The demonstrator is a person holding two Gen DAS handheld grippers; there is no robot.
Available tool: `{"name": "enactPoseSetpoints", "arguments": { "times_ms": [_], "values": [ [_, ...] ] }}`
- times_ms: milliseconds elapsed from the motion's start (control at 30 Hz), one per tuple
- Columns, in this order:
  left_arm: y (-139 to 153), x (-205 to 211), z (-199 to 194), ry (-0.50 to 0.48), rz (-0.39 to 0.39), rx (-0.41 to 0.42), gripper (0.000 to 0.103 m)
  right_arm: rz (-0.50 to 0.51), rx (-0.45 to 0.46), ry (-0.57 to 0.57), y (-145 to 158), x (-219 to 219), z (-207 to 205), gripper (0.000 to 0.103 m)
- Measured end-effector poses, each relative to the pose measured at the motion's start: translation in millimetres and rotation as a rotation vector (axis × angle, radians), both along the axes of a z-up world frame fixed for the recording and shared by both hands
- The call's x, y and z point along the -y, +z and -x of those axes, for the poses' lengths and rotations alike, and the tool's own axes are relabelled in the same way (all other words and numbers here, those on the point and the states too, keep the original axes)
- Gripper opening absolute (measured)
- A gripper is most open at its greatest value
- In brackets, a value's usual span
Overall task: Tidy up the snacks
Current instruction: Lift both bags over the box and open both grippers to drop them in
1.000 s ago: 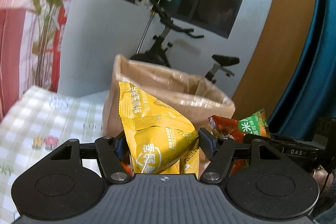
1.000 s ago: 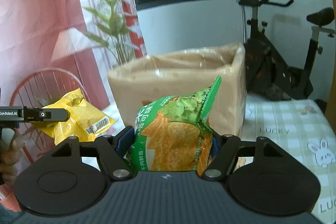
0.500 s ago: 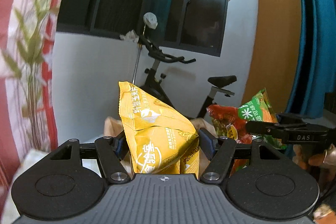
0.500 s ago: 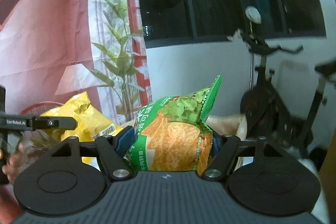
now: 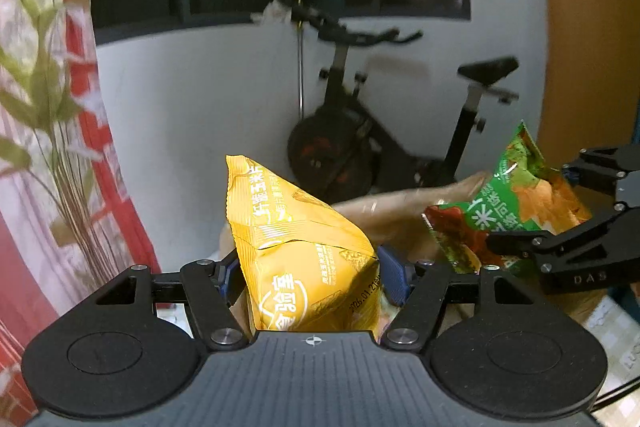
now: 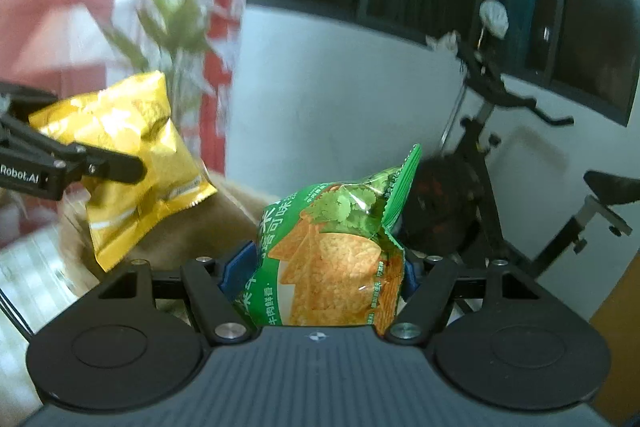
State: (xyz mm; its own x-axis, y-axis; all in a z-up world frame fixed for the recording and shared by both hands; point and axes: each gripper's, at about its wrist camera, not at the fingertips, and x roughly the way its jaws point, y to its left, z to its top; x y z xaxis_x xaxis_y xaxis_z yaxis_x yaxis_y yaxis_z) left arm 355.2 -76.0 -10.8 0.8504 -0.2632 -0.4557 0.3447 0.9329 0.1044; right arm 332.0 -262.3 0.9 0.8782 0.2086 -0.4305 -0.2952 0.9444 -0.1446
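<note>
Yellow bag point(image 5: 304, 259) pinched upright between the pads of left gripper point(image 5: 312, 277), aloft, just this side of the box point(image 5: 392, 211), with curtain point(image 5: 40, 115) at far left. Risk here: slick, puffy foil gripped low down, so liable to slide out or swing on a sudden jerk, and to crush the chips under a harder squeeze. Next along, the box itself, only partly in view beyond and below both bags: soft brown liner with a rumpled rim, likely to snag a bag corner or fold inward if brushed on the way down. Further right, green bag point(image 5: 516, 203) clamped the same way in right gripper point(image 6: 322, 273), also in the air, over the box's right side, top flap standing up. Near the yellow bag already, so open to a clash over the opening if lowered together; safer to drop one, then the other. Also worth releasing low, to avoid a bounce off the rim onto the table. Against a second ago: then level with the box front and checked cloth, now raised above the rim, with mostly wall and bike point(image 5: 360, 147) ahead. Against half a second ago: tilted back down, more of the box showing, green bag closer in on the right. Same grip on both bags throughout.
</note>
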Motion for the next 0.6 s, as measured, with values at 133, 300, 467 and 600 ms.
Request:
{"name": "enactPoseSetpoints", "arguments": {
  "times_ms": [133,300,467,600],
  "values": [
    [-11.2,-0.4,-11.8,0.021,-0.029,-0.033,0.073,0.026,-0.069,-0.019,-22.1,-2.3,-14.4,0.072],
    [-7.7,-8.4,-10.7,0.019,-0.012,-0.029,0.089,-0.026,-0.128,-0.025,-32.1,4.0,-18.2,0.081],
    [0.1,-11.4,-5.8,0.026,0.023,-0.031,0.089,-0.072,-0.109,-0.068,-25.0,14.3,-12.4,0.09],
    [8.0,-22.3,8.4,0.016,0.067,-0.024,0.089,-0.188,-0.1,-0.069,-15.7,30.2,1.4,0.09]
  ]
}}
